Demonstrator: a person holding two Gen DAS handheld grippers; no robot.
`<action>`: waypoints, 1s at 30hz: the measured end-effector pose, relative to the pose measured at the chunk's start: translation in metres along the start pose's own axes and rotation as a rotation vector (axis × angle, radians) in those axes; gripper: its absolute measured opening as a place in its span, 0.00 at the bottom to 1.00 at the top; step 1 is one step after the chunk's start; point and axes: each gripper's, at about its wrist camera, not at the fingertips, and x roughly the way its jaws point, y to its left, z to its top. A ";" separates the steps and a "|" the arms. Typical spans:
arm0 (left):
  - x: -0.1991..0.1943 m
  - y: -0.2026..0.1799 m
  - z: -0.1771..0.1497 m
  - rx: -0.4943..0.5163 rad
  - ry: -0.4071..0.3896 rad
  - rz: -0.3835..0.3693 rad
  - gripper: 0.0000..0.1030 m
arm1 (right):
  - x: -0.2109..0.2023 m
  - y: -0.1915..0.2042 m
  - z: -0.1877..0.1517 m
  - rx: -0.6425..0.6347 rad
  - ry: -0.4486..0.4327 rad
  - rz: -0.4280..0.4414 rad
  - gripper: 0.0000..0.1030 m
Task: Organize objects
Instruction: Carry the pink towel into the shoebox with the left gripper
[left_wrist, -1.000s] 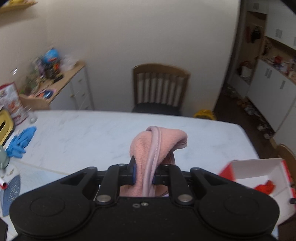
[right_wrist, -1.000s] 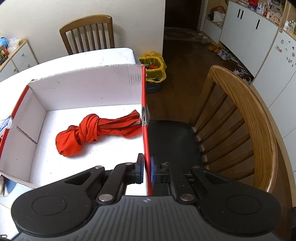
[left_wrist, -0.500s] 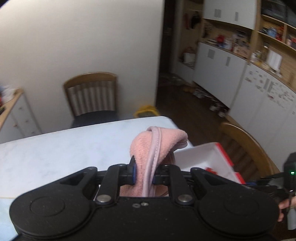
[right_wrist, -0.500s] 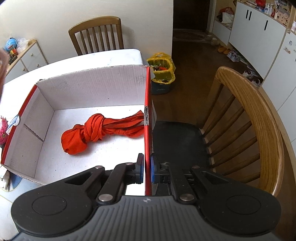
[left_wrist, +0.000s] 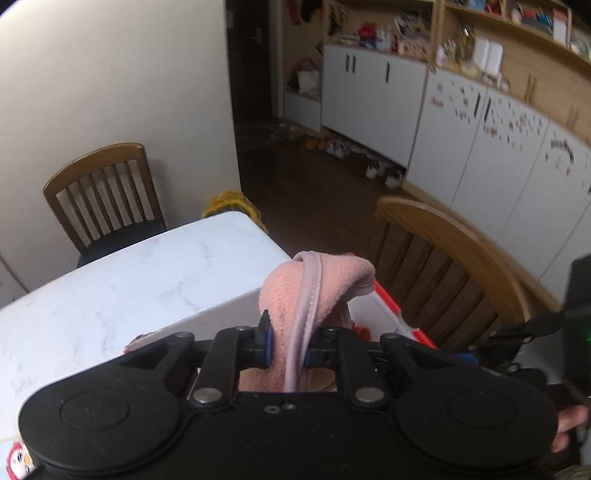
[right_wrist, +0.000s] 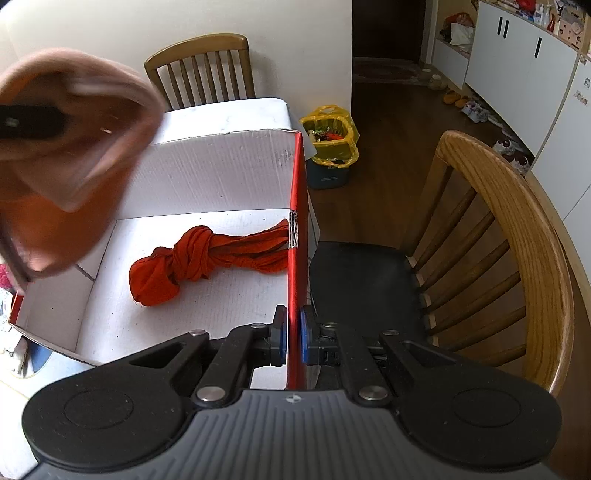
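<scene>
The left gripper (left_wrist: 287, 345) is clenching the pink slipper (left_wrist: 314, 288) over the box's (right_wrist: 221, 173) ten o'clock corner; the right gripper (right_wrist: 292, 341) is pinching its three o'clock wall.

Place: home dining room
Signs: wooden chairs (right_wrist: 513, 236), marble bench (left_wrist: 140, 280), cluttered cupboards (left_wrist: 480, 140), shoes (left_wrist: 384, 173) on floor

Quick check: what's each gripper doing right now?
Left gripper: shut on the pink fleece slipper.
Right gripper: shut on the red edge of the cardboard box.
</scene>
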 end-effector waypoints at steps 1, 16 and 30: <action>0.007 -0.005 -0.001 0.017 0.011 0.006 0.11 | 0.000 0.001 0.000 -0.005 -0.001 -0.001 0.06; 0.077 -0.028 -0.004 0.110 0.122 0.058 0.11 | 0.001 0.001 -0.001 -0.011 0.012 -0.004 0.07; 0.106 -0.028 -0.022 0.043 0.219 -0.047 0.17 | 0.001 0.003 0.001 -0.013 0.026 -0.007 0.07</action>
